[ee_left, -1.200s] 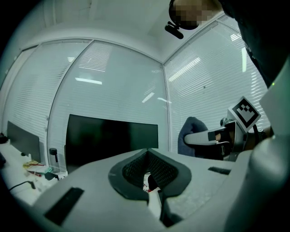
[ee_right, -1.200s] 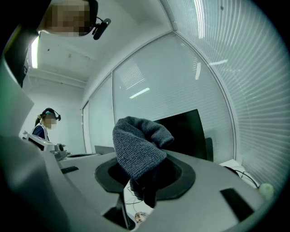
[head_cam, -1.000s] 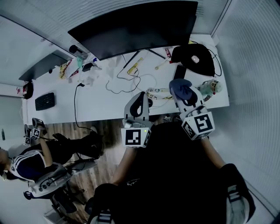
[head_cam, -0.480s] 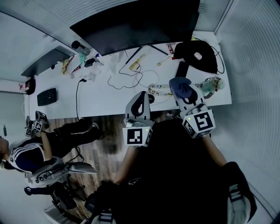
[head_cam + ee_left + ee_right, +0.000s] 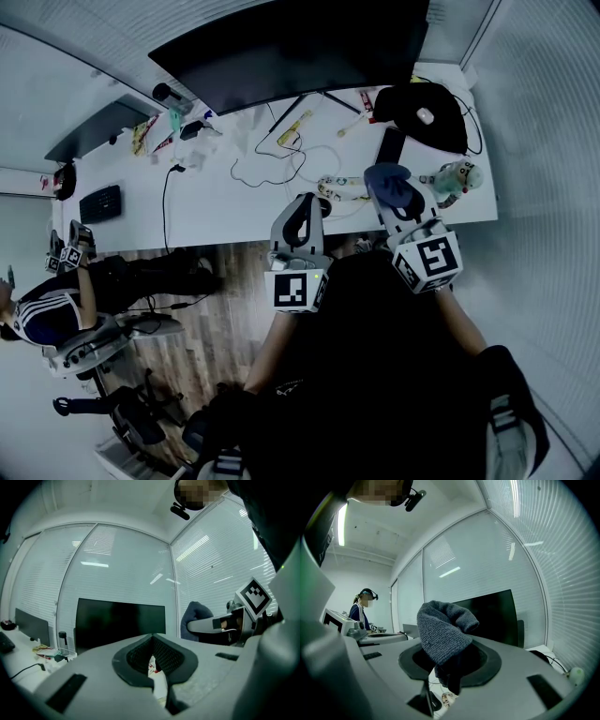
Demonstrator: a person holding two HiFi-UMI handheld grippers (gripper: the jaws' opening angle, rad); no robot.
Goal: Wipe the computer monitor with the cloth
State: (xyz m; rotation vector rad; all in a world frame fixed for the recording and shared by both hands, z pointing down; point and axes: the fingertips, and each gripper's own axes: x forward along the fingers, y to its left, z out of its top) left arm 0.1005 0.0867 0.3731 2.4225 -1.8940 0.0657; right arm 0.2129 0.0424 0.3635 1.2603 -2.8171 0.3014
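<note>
Over the white desk (image 5: 211, 214), the right tool (image 5: 397, 199) grips a blue cloth (image 5: 386, 177) beside the left tool (image 5: 303, 208), below the dark monitor (image 5: 291, 47).

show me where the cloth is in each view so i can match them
Head view: right of centre, cloth bunched at the right gripper's tip.
Left gripper view: right of middle, a dark lump on the other gripper.
Right gripper view: dead centre, clamped in that gripper.
Shared landmark: the black monitor, top in the head view, left of the cloth in the left gripper view, behind it in the right.
</note>
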